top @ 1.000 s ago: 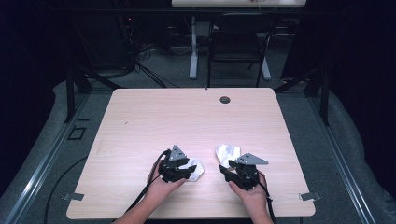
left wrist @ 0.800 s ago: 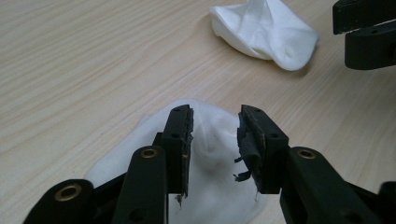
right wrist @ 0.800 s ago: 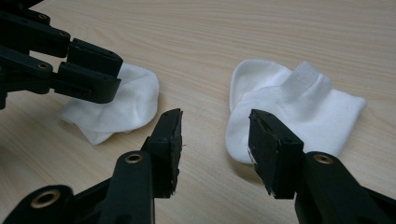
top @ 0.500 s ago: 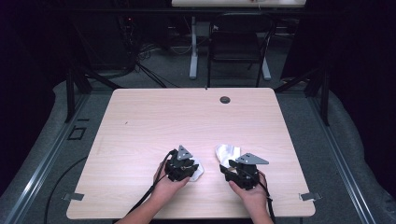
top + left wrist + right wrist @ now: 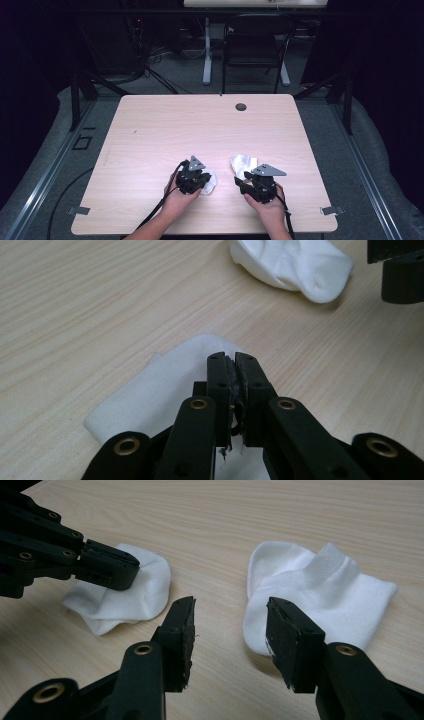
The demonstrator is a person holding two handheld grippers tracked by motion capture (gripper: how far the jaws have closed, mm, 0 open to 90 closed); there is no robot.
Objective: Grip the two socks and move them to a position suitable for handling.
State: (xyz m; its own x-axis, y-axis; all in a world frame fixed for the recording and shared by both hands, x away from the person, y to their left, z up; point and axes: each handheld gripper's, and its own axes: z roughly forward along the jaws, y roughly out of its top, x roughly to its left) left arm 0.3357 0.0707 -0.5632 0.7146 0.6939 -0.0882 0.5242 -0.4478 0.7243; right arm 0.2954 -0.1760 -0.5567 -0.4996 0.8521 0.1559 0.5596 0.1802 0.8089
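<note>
Socks, two, white, on the wooden table (image 5: 150,130); work in hand appears to be picking them up, perhaps to pair them.

High view: left gripper (image 5: 192,176) sits over the left sock (image 5: 210,181), which shows as a white bulge just to the gripper's right. A second ago this gripper stood a touch further left with more sock showing; it has since shifted slightly onto it. Right gripper (image 5: 255,177) is unchanged, with the right sock (image 5: 242,164) just ahead of its jaws. Both socks lie near the table's near edge, but the tabletop beyond the grippers is bare up to the cable grommet (image 5: 241,107), so there is ample room to lift and carry forward.

Left gripper view: jaws have just been closing and now stand nearly together, with what looks like a thin fold of the left sock (image 5: 150,390) pinched between the pads. Judgement: grasp made; lift can follow. The right sock (image 5: 295,262) lies ahead and to the right, well apart.

Right gripper view: right gripper (image 5: 230,617) jaws are wide apart with nothing between them. The right sock (image 5: 320,595) lies just beyond, overlapping the right-hand jaw, cuff upward; the jaws have not yet straddled it. The left gripper (image 5: 107,567) shows off to the left, tips on the left sock (image 5: 132,597). Bare wood separates the two socks.
</note>
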